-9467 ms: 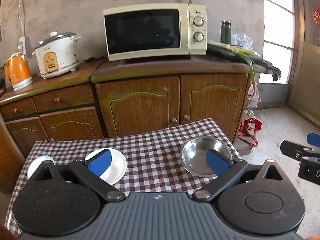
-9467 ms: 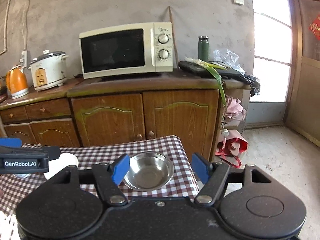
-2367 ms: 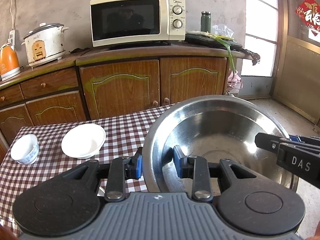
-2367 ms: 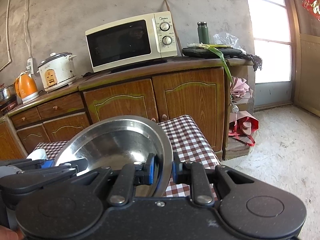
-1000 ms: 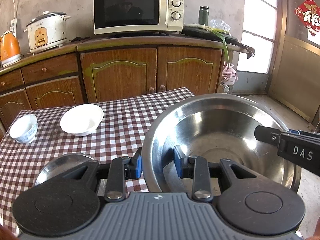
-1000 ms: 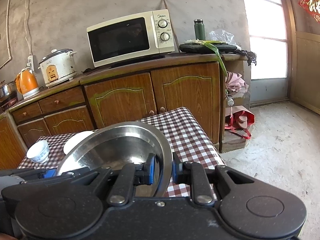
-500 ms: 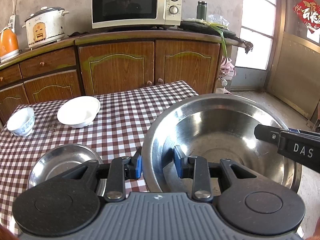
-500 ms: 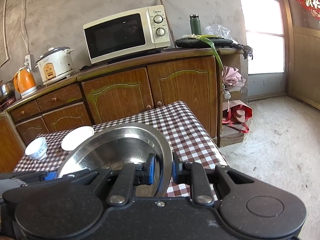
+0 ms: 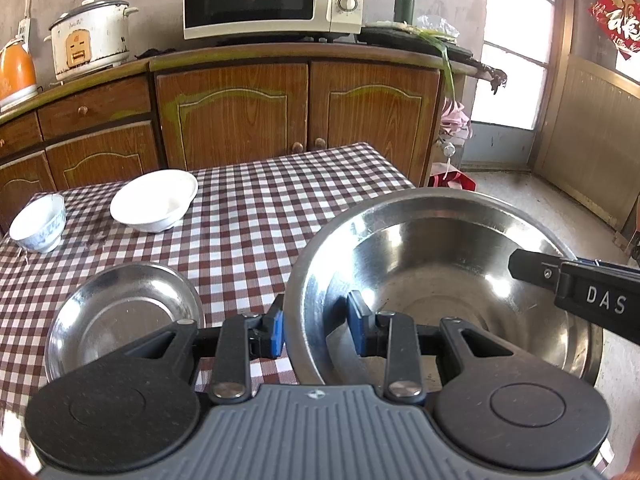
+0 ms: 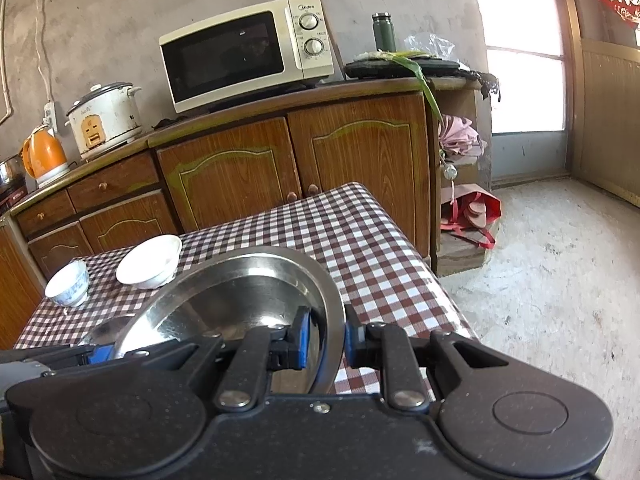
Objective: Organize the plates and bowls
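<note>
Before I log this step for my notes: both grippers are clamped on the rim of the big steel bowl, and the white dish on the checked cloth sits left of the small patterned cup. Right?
Not quite. The left wrist view shows the white dish right of the small patterned cup, not left. The rest holds: the left gripper and right gripper are both clamped on the rim of the big steel bowl.
</note>
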### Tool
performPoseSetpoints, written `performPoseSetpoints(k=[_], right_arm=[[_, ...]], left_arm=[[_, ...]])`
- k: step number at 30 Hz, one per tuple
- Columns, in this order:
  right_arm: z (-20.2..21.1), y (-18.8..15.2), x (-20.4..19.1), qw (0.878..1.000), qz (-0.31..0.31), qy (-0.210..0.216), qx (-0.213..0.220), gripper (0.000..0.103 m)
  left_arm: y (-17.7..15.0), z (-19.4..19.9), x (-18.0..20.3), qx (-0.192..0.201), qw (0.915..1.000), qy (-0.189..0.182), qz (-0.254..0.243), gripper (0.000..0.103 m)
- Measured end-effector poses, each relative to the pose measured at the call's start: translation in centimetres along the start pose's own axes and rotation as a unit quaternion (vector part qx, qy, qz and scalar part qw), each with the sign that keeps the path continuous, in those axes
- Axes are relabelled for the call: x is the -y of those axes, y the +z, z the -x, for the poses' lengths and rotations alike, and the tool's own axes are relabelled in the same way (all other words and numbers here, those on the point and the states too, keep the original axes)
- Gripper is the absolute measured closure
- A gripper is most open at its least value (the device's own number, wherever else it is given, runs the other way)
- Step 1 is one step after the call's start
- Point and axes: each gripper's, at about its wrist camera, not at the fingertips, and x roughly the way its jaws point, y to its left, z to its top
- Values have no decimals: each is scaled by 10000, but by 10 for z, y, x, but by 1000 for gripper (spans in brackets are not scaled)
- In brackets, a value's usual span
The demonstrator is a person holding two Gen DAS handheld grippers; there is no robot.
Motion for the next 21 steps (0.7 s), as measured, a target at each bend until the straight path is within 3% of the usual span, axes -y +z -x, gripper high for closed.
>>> performPoseSetpoints(k=[21], right_arm=[[-12, -26, -13, 9995, 127, 97, -267, 80]], left_arm=[[-24, -5, -18, -249, 9995, 101, 166, 70]])
